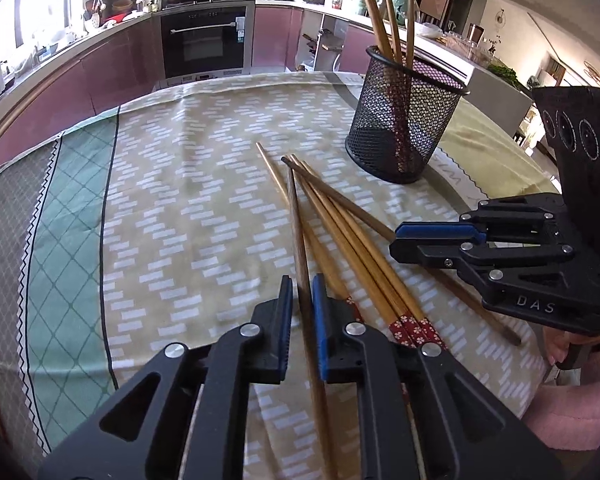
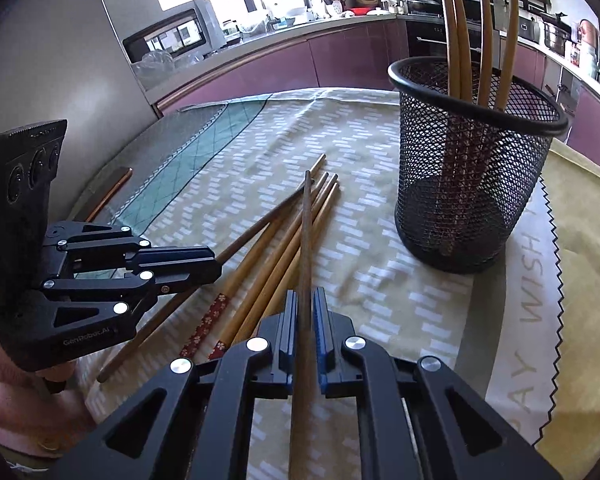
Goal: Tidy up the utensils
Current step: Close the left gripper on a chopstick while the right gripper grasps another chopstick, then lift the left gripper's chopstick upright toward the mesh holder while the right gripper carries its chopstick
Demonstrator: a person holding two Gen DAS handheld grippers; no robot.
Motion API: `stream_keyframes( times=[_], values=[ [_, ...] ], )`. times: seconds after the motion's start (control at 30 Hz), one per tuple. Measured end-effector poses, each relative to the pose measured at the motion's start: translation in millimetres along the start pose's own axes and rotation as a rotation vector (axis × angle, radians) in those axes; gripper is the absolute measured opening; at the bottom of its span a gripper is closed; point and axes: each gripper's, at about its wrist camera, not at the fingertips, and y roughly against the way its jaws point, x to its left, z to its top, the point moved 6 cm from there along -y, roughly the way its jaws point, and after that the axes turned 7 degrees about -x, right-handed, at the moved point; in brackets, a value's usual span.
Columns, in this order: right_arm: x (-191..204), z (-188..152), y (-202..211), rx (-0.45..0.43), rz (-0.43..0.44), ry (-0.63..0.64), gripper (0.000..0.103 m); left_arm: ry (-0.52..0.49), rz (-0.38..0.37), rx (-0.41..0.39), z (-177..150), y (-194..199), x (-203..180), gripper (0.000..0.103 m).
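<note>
Several wooden chopsticks [image 1: 352, 248] [image 2: 276, 252] lie fanned on the patterned tablecloth [image 1: 188, 184]; some have red flowered ends [image 1: 404, 330]. My left gripper [image 1: 302, 280] [image 2: 218, 264] is shut on a dark brown chopstick [image 1: 300, 224] that points away from it. From the right, my right gripper [image 1: 396, 238] [image 2: 306, 294] is shut on a second dark chopstick [image 2: 307, 236], which crosses the pile. Behind them stands a black mesh cup [image 1: 404, 120] [image 2: 472, 168], upright, holding several chopsticks [image 1: 380, 12] [image 2: 458, 40].
The cloth-covered table ends near purple kitchen cabinets [image 1: 112, 64] and an oven [image 1: 204, 40] at the back. A pink sleeve [image 1: 572, 408] shows under the right gripper. Bare cloth stretches left of the pile and in front of the cup.
</note>
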Motion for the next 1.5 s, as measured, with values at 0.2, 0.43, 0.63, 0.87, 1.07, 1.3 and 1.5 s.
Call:
stream_keyframes(
  times=[0.2, 0.43, 0.63, 0.87, 1.07, 1.3, 1.5],
  values=[
    [1, 6, -8, 0.001, -0.005, 0.016, 0.01, -0.01, -0.011, 0.005, 7, -9, 1, 0.017],
    [-2, 8, 8, -0.046, 0.012, 0.003, 0.006, -0.002, -0.002, -0.003, 13, -10, -1, 0.008],
    [-6, 19, 41, -0.142, 0.029, -0.013, 0.006, 0.004, -0.027, -0.057, 24, 10, -5, 0.008],
    [-18, 31, 77, -0.241, 0.044, -0.049, 0.006, 0.021, -0.1, -0.141, 46, 43, -11, 0.008],
    [-28, 39, 102, -0.31, 0.055, -0.075, 0.006, 0.038, -0.159, -0.204, 62, 70, -13, 0.008],
    [-32, 49, 115, -0.356, 0.059, -0.085, 0.006, 0.063, -0.219, -0.239, 72, 86, -13, 0.008],
    [-35, 59, 124, -0.39, 0.049, -0.078, 0.006, 0.068, -0.238, -0.285, 84, 99, -14, 0.008]
  ],
)
